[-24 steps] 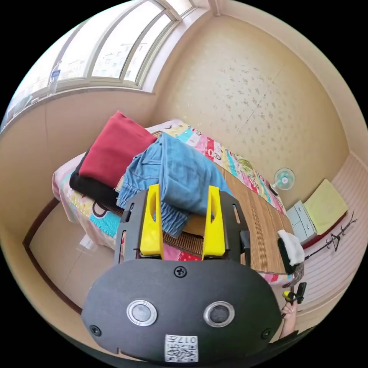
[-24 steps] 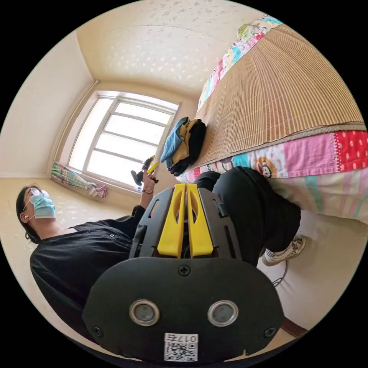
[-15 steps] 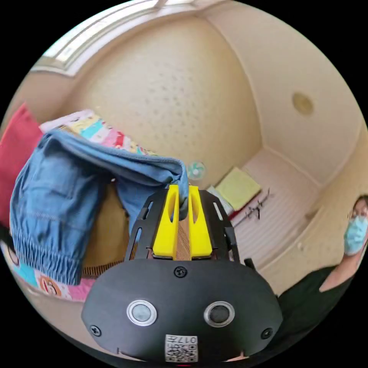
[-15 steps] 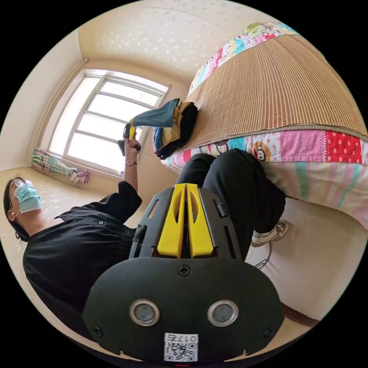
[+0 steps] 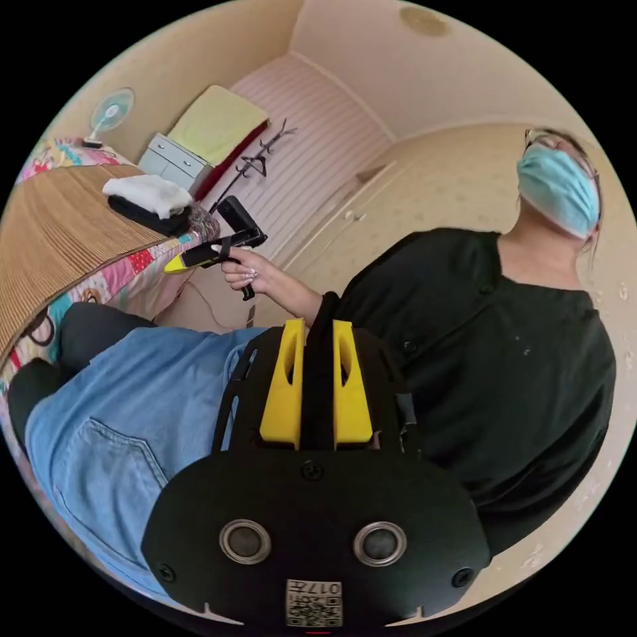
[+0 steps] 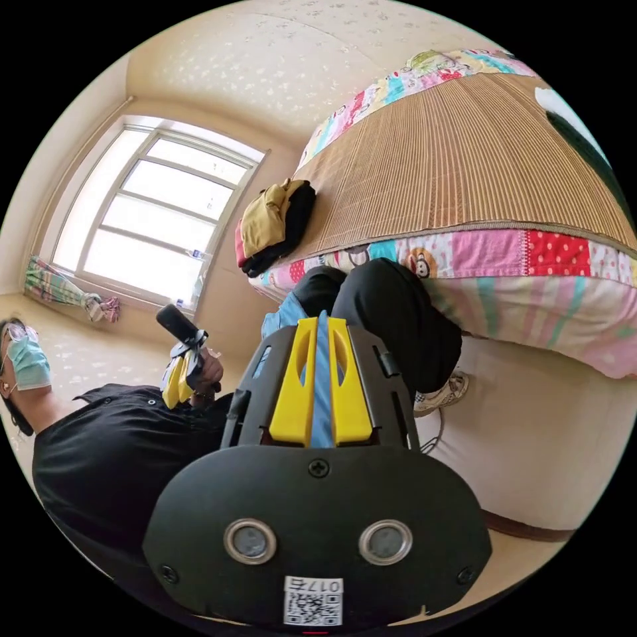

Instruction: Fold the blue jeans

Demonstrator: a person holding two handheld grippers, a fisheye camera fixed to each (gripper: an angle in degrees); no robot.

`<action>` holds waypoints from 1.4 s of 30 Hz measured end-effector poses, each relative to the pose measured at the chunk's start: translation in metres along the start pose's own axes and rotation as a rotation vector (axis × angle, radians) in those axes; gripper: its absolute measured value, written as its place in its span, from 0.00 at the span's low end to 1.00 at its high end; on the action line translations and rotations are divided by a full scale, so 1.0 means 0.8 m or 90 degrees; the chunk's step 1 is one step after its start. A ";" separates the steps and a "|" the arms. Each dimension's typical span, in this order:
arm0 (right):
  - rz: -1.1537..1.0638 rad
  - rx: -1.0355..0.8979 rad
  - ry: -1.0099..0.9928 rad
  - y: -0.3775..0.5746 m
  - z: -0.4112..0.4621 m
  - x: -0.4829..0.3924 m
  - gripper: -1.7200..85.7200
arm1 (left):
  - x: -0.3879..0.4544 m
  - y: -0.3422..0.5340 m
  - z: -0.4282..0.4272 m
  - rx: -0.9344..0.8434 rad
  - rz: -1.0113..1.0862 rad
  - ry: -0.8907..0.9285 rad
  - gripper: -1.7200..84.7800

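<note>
The blue jeans [image 5: 113, 424] lie across the seated person's lap, at eight o'clock in the left gripper view, probably for sorting before folding. Their long axis can't be told. The left gripper [image 5: 317, 385] has fingers nearly together; whether they pinch denim, I cannot tell. The right gripper [image 6: 321, 378] likewise.
</note>
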State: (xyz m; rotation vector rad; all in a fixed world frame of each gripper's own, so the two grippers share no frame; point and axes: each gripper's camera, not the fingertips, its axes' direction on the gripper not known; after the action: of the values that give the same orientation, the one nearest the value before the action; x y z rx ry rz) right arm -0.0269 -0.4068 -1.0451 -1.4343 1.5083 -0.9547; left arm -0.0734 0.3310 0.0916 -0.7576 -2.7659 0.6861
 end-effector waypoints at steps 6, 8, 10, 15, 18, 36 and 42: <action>-0.257 -0.207 -0.033 -0.080 0.166 -0.180 0.11 | 0.068 0.108 -0.198 0.250 -0.088 -0.264 0.12; -0.339 -0.292 -0.029 -0.082 0.240 -0.243 0.13 | 0.096 0.131 -0.238 0.292 -0.117 -0.350 0.12; -0.423 -0.386 0.025 -0.067 0.342 -0.309 0.18 | 0.118 0.150 -0.268 0.328 -0.137 -0.396 0.12; -0.493 -0.568 0.199 -0.004 0.517 -0.348 0.18 | 0.152 0.178 -0.308 0.376 -0.181 -0.481 0.12; -0.559 -0.599 0.364 0.028 0.551 -0.338 0.08 | 0.148 0.178 -0.323 0.384 -0.209 -0.489 0.13; 0.110 0.187 0.037 -0.043 0.025 0.038 0.06 | -0.084 0.159 -0.303 0.370 -0.542 -0.470 0.24; 0.163 0.186 -0.041 0.003 0.032 0.089 0.20 | -0.156 0.191 -0.291 0.432 -0.601 -0.360 0.26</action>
State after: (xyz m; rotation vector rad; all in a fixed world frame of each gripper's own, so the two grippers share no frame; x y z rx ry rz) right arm -0.0048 -0.4776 -1.0610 -1.0285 1.3983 -0.9178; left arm 0.1684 0.4711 0.2137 0.9287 -2.5234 1.5729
